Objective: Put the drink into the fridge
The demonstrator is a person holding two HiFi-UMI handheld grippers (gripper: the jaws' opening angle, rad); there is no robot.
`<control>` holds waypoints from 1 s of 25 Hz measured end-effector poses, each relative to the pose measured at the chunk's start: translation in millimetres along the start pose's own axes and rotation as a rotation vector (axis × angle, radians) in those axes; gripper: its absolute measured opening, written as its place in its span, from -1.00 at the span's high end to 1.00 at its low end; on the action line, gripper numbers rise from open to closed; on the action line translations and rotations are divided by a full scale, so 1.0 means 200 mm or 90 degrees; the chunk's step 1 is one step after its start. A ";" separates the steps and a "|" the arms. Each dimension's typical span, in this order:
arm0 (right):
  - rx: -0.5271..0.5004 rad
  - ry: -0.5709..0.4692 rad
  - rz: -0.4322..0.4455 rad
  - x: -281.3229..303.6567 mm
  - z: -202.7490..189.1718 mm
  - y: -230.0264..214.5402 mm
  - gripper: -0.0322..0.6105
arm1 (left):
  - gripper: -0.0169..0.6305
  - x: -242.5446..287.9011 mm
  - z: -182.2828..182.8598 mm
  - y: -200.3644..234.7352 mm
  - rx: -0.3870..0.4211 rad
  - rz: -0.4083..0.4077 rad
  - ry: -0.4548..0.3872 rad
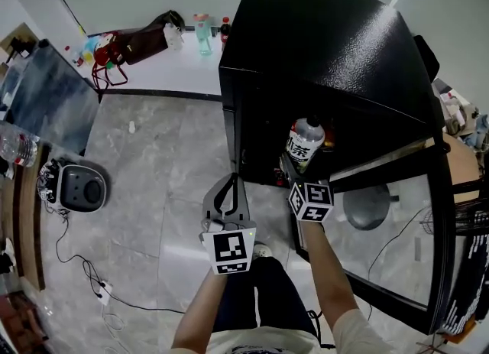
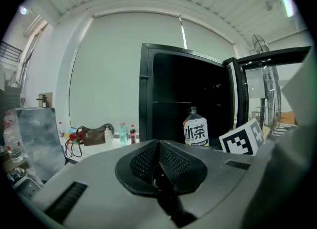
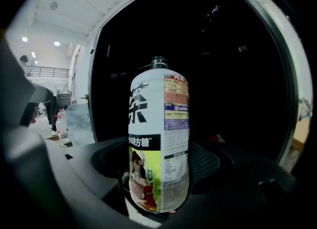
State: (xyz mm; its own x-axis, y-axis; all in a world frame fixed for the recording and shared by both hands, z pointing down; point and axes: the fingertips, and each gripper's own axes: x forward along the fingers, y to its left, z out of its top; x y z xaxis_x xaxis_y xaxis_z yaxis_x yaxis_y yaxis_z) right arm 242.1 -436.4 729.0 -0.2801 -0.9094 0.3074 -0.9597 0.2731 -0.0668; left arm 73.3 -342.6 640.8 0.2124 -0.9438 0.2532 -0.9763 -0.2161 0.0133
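The drink is a clear tea bottle [image 1: 306,142] with a white label and a dark cap. My right gripper [image 1: 295,167] is shut on its lower body and holds it upright at the mouth of the black fridge [image 1: 321,47]. In the right gripper view the bottle [image 3: 159,139] fills the middle, with the dark fridge interior [image 3: 237,74] behind it. The fridge's glass door [image 1: 397,222] stands swung out to the right. My left gripper [image 1: 233,182] is shut and empty, below and left of the opening. Its own view shows the bottle [image 2: 196,130] beside the right gripper's marker cube [image 2: 242,138].
A grey round machine [image 1: 82,188] sits on the tiled floor at left, its cable trailing toward me. Bags and small bottles [image 1: 145,43] line a white ledge left of the fridge. A water bottle [image 1: 15,146] stands at the far left. A round stool [image 1: 367,206] shows behind the glass door.
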 end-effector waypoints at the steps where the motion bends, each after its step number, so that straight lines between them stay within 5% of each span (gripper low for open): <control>1: 0.000 0.002 -0.002 0.03 -0.02 -0.01 -0.22 | 0.93 0.00 -0.02 0.00 -0.001 -0.001 0.003; 10: 0.025 0.001 -0.020 0.25 -0.12 -0.09 -0.22 | 0.93 -0.01 -0.12 0.01 0.002 0.003 0.020; 19: -0.036 0.059 -0.015 0.35 -0.16 -0.06 -0.25 | 0.93 -0.02 -0.12 0.04 -0.014 0.021 0.035; 23: -0.025 0.079 0.014 0.30 -0.17 -0.03 -0.73 | 0.93 -0.01 -0.09 0.02 -0.021 0.025 0.043; 25: -0.012 0.080 0.024 0.25 -0.19 -0.01 -0.74 | 0.93 -0.01 -0.08 0.01 -0.022 0.027 0.049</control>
State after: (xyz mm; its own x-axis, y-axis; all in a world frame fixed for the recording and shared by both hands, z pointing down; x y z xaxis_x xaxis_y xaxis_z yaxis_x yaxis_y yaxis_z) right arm 231.6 -471.2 780.3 -0.3098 -0.8525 0.4210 -0.9476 0.3130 -0.0636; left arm 69.5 -337.4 655.2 0.1678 -0.9297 0.3278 -0.9855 -0.1660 0.0339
